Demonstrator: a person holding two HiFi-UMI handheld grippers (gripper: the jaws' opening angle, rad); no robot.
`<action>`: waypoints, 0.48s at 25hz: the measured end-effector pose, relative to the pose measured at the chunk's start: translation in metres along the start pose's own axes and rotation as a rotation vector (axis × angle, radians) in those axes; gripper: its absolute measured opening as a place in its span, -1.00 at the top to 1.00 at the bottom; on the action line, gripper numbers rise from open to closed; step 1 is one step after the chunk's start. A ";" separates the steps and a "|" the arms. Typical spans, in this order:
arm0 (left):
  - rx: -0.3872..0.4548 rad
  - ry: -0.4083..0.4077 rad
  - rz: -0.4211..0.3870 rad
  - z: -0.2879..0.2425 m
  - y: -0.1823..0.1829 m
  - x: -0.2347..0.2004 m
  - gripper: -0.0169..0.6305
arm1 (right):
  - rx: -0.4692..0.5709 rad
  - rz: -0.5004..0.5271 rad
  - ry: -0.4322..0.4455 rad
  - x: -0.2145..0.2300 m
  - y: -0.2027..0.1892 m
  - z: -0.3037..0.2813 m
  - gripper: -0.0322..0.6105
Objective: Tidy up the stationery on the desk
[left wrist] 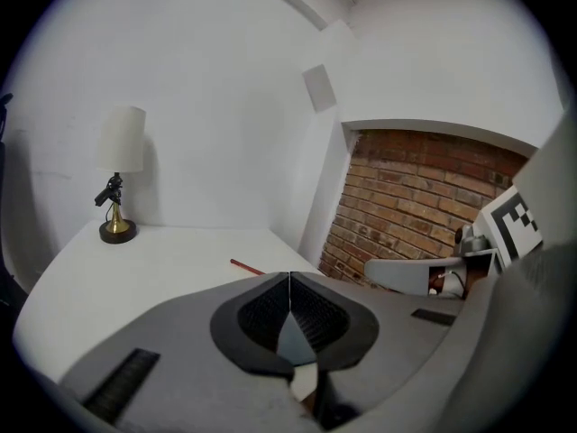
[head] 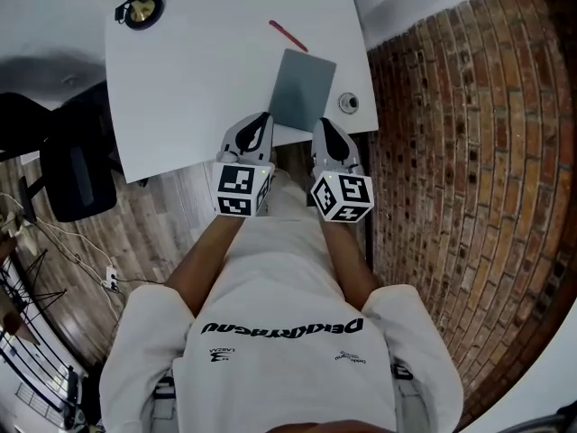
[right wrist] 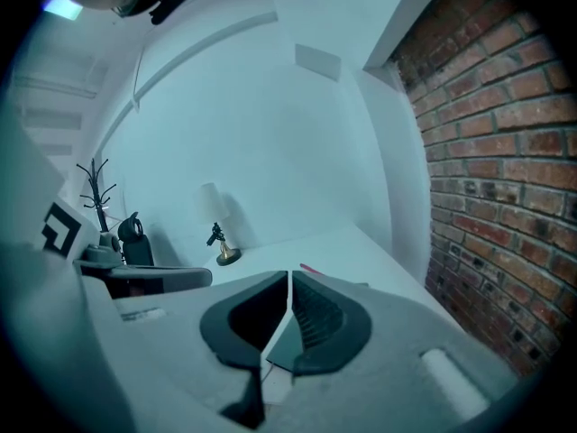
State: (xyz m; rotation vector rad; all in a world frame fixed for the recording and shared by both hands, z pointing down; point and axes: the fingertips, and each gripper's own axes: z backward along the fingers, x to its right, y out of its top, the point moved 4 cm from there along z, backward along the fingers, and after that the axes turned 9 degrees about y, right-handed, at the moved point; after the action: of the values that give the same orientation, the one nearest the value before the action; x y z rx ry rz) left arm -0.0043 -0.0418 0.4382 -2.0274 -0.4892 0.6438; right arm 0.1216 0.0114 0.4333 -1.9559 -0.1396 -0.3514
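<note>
We find the left claw (head: 261, 118) (left wrist: 289, 282) fully closed: its ribbed pads meet along one line and nothing is gripped between them. The right claw (head: 324, 123) (right wrist: 288, 280) is in the same state, pads together and empty.

Both claws point forward and slightly down. They sit side by side at the near edge of the desk (head: 198, 70). The left claw's tip is just beside the near left corner of the pad (head: 301, 88), and the right claw's tip is just beside its near right corner. We cannot tell whether either tip touches the pad.

The pad is grey. It lies flat near the desk's right side, with its near end reaching the desk edge. The pen (head: 288, 35) (left wrist: 245, 266) (right wrist: 309, 269) is red. It lies on the desk just beyond the pad's far left corner, apart from both claws.

A small round fitting (head: 348, 103) sits at the desk's right edge, just beside the pad. A lamp (head: 140, 10) (left wrist: 117, 188) (right wrist: 221, 237) stands at the far left corner of the desk, well apart from the stationery.

A black chair (head: 77, 165) stands left of the desk, and a brick wall (head: 469, 152) runs along the right.
</note>
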 end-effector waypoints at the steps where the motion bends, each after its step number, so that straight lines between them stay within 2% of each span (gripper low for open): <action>1: -0.012 0.005 0.003 -0.006 -0.001 -0.002 0.95 | -0.002 -0.007 -0.002 0.005 -0.002 -0.004 0.89; 7: -0.079 0.026 0.025 -0.045 -0.009 -0.008 0.80 | -0.031 -0.065 -0.028 0.041 -0.010 -0.028 0.83; 12: -0.135 0.030 0.030 -0.083 -0.016 -0.010 0.66 | -0.070 -0.091 -0.038 0.065 -0.018 -0.054 0.67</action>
State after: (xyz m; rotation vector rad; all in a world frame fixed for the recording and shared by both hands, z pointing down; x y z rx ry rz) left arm 0.0378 -0.0937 0.4912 -2.1723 -0.4974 0.6113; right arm 0.1693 -0.0349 0.4888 -2.0307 -0.2438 -0.3834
